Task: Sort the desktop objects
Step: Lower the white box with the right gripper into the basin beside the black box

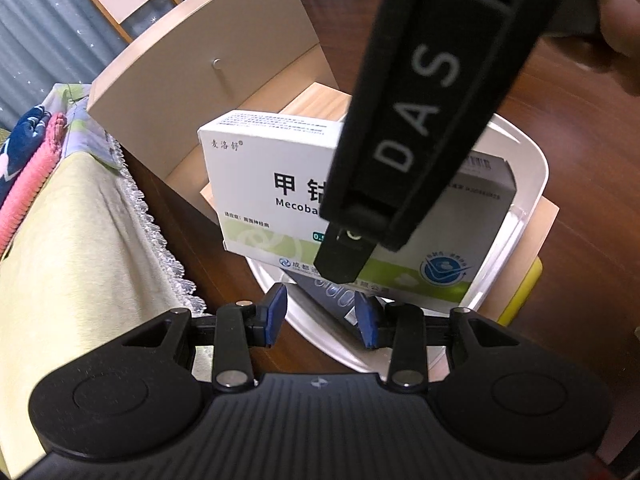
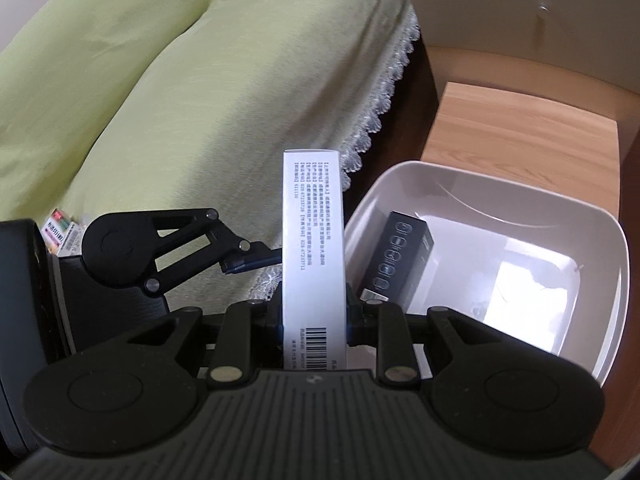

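A white and green medicine box (image 1: 272, 192) hangs upright over the white bin (image 1: 532, 168), with my right gripper (image 1: 352, 240) shut on it from above. In the right wrist view the same box (image 2: 314, 232) stands edge-on between the shut pads of the right gripper (image 2: 314, 320), at the bin's (image 2: 480, 184) left rim. A black box (image 2: 400, 256) lies inside the bin, partly hidden under the white box (image 1: 336, 296). My left gripper (image 1: 320, 316) is open, low at the bin's near rim, holding nothing. One of its fingers (image 2: 252, 261) shows beside the white box.
The bin sits on a light wooden board (image 2: 520, 128) on a dark wood table (image 1: 580, 100). A beige curved panel (image 1: 200, 60) rises behind it. A green lace-edged cloth (image 1: 80, 220) covers the furniture to the left. A yellow item (image 1: 524, 292) peeks out beside the bin. A thumb (image 1: 620, 20) shows at top right.
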Motion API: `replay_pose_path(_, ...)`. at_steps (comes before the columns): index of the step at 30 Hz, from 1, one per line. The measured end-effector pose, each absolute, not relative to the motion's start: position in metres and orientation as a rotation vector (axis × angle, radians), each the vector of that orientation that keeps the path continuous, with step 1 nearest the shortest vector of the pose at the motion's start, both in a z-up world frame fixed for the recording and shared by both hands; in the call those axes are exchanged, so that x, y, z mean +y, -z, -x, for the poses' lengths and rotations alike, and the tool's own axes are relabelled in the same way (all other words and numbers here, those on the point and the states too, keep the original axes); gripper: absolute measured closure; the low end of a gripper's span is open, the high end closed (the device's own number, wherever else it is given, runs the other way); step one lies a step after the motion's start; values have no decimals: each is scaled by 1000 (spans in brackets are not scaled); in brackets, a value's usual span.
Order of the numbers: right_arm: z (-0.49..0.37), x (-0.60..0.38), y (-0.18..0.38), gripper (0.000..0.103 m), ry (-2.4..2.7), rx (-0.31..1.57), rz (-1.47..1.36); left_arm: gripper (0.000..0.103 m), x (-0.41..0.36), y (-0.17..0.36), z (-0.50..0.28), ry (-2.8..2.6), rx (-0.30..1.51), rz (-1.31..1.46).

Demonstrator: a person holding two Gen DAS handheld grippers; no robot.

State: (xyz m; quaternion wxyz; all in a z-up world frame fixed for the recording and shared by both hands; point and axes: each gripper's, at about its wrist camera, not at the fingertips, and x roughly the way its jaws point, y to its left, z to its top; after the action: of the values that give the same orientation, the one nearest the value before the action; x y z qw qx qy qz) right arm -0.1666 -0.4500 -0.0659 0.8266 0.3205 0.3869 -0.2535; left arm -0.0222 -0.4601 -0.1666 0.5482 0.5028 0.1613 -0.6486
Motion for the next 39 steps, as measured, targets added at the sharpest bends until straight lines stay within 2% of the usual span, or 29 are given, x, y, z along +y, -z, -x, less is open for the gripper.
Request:
replay_pose_path(23,190,-459,96,81,672,815,-756,58,-468,193,29,1530,333,-1227)
replay_pose_path(39,207,-493,160,81,834,821,-880,57,-464,218,35,1453,225,-1364)
